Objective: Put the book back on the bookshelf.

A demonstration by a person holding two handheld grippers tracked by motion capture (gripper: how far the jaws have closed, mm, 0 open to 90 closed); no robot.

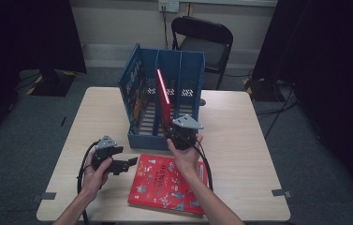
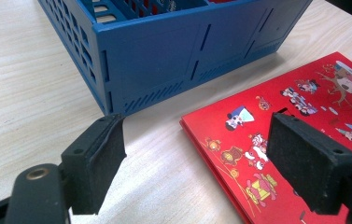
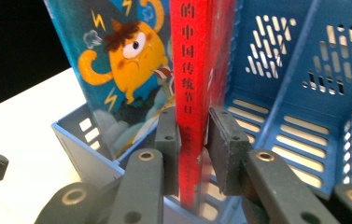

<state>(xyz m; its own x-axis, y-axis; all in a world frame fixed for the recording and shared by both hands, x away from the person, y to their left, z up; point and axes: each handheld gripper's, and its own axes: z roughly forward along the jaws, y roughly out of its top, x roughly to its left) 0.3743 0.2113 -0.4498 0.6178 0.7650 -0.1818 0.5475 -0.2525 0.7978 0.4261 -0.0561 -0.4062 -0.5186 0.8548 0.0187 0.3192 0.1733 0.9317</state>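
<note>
Two red books and one blue file rack [image 1: 165, 136], catalogued by their place relative to the rack. Item one: thin red book [image 1: 163, 96], standing upright on its edge in the rack's middle slot, long axis vertical, spine facing the person; the right gripper [image 3: 193, 140] has its jaws narrow and clamped on the spine [image 3: 190, 70] low down, at the rack's front wall. A blue illustrated book [image 3: 122, 70] stands in the neighbouring slot. Item two: flat red picture book [image 1: 169, 185], lying on the table [image 1: 258, 154] just in front of the rack, cover up. The left gripper [image 2: 194, 161] hovers near its left corner, jaws wide, nothing between them, and looks best placed to take it.
</note>
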